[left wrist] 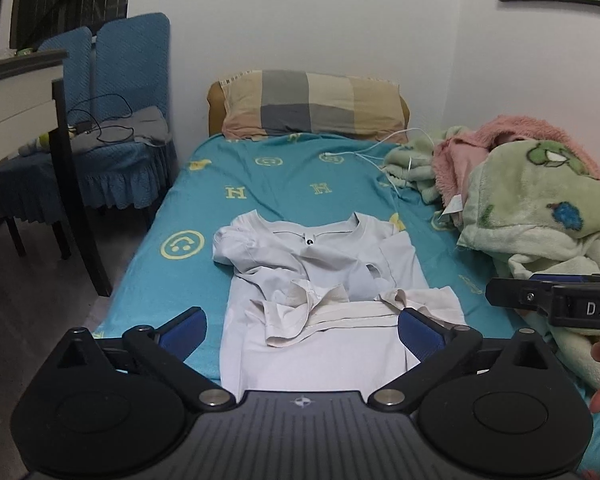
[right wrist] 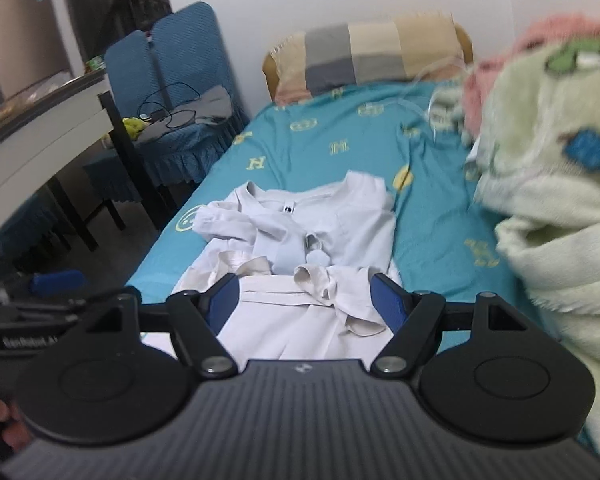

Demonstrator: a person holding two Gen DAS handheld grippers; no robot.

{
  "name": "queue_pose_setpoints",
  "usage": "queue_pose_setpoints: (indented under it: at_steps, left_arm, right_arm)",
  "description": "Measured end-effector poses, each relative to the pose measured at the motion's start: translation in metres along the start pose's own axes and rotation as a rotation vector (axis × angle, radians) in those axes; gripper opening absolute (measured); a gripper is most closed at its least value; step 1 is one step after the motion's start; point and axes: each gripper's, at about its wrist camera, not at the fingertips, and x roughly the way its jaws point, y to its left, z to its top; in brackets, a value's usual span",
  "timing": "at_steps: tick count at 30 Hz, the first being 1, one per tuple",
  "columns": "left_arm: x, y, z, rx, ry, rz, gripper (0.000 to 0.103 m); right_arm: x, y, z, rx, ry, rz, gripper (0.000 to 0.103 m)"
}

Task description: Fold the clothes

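Pale grey-white cotton, soft and creased, made up the shirt (left wrist: 320,280), which lay at the centre of the frame on the teal bedsheet (left wrist: 260,184), its sleeves drawn inward and its lower hem doubled up into a rumpled band across the middle; a small dark tag sat at the neckline, too small to read; the sheet was smooth and printed in yellow with smiley faces and the letter "H"; a checked pillow (left wrist: 308,104) in grey and tan blocks rested at the upper centre against the white wall; fluffy green and pink fleece blankets (left wrist: 540,200) were heaped at the right, a white cable (left wrist: 380,148) trailing beside them; quilted blue chair covers (left wrist: 116,120) with frilled skirts stood at the upper left; the left gripper (left wrist: 302,332), matte black with blue pads, stood spread wide and empty above the shirt's near end; the right gripper (right wrist: 304,300) likewise gaped apart, gripping nothing; seen from the left wrist, its side bore the letters "DAS" at the right edge.
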Motion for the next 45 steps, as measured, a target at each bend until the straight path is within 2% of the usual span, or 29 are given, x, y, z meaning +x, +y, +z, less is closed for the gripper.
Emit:
queue_pose_setpoints:
  at_steps: [5,10,18,24,29,33,38,40,42,45]
  left_arm:
    - [-0.029,-0.010,-0.013,0.021,-0.028,0.002,0.103]
    - [-0.031,-0.018,-0.016,0.057,-0.034,0.006,0.103]
    - [-0.021,-0.005,-0.014,-0.006,-0.008,0.005,0.103]
    - [-0.019,-0.003,-0.012,-0.013,0.004,0.000,0.103]
    - [-0.015,-0.001,-0.014,-0.050,0.055,-0.038,0.103]
    - [-0.001,0.018,-0.020,-0.220,0.200,-0.114,0.103]
    - [0.029,0.059,-0.047,-0.581,0.424,-0.223,0.102]
    - [0.037,0.072,-0.060,-0.704,0.483,-0.254,0.101]
    - [0.042,0.079,-0.068,-0.766,0.515,-0.254,0.101]
    - [0.045,0.084,-0.077,-0.835,0.540,-0.244,0.101]
  right_arm:
    - [-0.020,0.008,-0.009,-0.040,-0.034,-0.060,0.075]
    - [-0.024,0.003,-0.008,-0.021,-0.055,-0.097,0.075]
    - [-0.018,-0.002,-0.010,-0.013,-0.054,-0.107,0.075]
    - [-0.016,0.000,-0.010,-0.023,-0.054,-0.102,0.075]
    - [-0.013,0.001,-0.011,-0.024,-0.042,-0.100,0.075]
    - [-0.012,-0.001,-0.012,-0.007,-0.031,-0.096,0.075]
    - [-0.007,-0.014,-0.013,0.093,0.023,-0.067,0.075]
    - [-0.003,-0.023,-0.015,0.173,0.070,-0.049,0.075]
    - [0.001,-0.031,-0.019,0.269,0.129,-0.020,0.075]
    - [0.007,-0.038,-0.032,0.429,0.224,0.104,0.075]
